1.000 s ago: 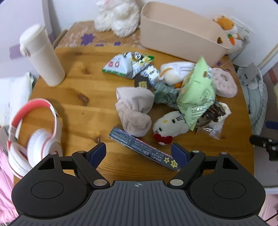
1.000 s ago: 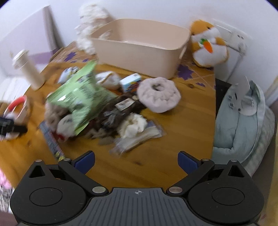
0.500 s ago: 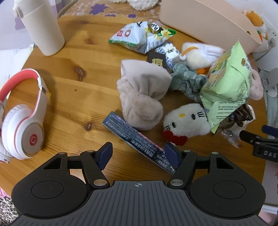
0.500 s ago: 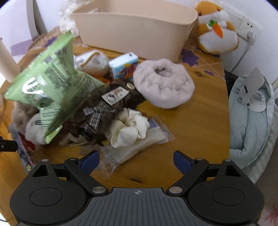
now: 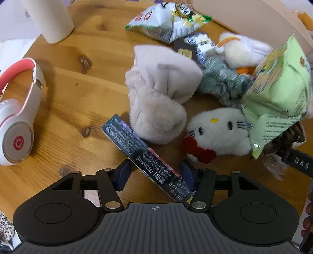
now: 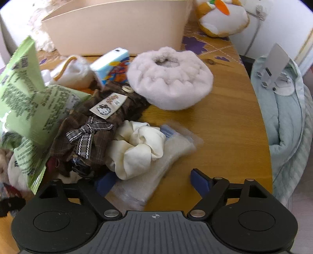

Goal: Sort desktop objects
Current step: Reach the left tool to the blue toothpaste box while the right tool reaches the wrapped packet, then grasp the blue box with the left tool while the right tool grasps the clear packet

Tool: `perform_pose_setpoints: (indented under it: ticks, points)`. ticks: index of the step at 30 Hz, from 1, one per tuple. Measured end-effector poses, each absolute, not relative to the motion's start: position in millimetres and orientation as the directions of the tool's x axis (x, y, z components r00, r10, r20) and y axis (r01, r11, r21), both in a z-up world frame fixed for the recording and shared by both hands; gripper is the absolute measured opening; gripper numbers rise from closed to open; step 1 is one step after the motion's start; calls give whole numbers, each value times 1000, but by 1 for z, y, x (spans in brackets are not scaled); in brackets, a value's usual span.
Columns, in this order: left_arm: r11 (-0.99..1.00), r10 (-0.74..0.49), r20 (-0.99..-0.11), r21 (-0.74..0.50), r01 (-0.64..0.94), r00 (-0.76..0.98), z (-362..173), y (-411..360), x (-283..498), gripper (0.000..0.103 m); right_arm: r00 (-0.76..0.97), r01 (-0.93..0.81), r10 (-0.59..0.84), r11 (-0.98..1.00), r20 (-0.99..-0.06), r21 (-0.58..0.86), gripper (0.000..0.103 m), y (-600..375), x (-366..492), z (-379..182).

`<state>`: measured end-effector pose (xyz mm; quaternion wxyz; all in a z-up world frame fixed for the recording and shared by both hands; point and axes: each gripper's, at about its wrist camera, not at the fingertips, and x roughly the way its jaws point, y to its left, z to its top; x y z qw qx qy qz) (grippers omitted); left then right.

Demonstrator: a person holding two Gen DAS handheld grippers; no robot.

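A pile of objects lies on the round wooden table (image 5: 64, 109). My left gripper (image 5: 155, 175) is open, its fingers straddling the near end of a long dark blue box (image 5: 144, 156). Beyond it lie a beige plush headband (image 5: 158, 97), a white cat plush (image 5: 219, 131) and a green snack bag (image 5: 279, 93). My right gripper (image 6: 152, 180) is open around a clear plastic packet (image 6: 154, 170) with a cream scrunchie (image 6: 137, 148) on it. A brown plaid bow item (image 6: 93, 129) and a fluffy grey ring (image 6: 170, 78) lie further in.
A beige storage bin (image 6: 117, 29) stands at the back of the table. A white tumbler (image 5: 50, 19) and pink-white headphones (image 5: 17, 117) are on the left. A hamster plush (image 6: 221, 17) sits back right. A pale green cushion (image 6: 289, 117) lies off the right edge.
Both grippers moved forward and down toward the pile. The left one narrowed and came over the blue box's end; the right one reached the clear packet.
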<state>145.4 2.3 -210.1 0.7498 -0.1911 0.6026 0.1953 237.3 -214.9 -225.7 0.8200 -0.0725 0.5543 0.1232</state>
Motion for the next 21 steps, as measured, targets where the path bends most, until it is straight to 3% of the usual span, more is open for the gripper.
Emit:
perform_pose_setpoints:
  ticks: [2,4,6,8,21]
  points:
    - [858,79,-976,-37,-512,202,-210,-1,145,54,372,-268,117,963,-921,14,77,-217,237,-225]
    - [861,96,-976,-19,-509,198,-210,-2,144,44,382,-265,126,964,-915,22,67,-219,238,-223]
    - [861,116,-975,3,-509,189,-210,-2,142,33,393,-272,134,962,-910,24,47,-225,241,-222]
    - [856,119,-975,4,-517,189,-210,1,139,29,397,-276,137,961,-907,24,31,-231,241,-220]
    - [844,147,-970,20,-537,196,-197,19,118,24,376,-266,205,958,-904,106,27,-264,207,-205]
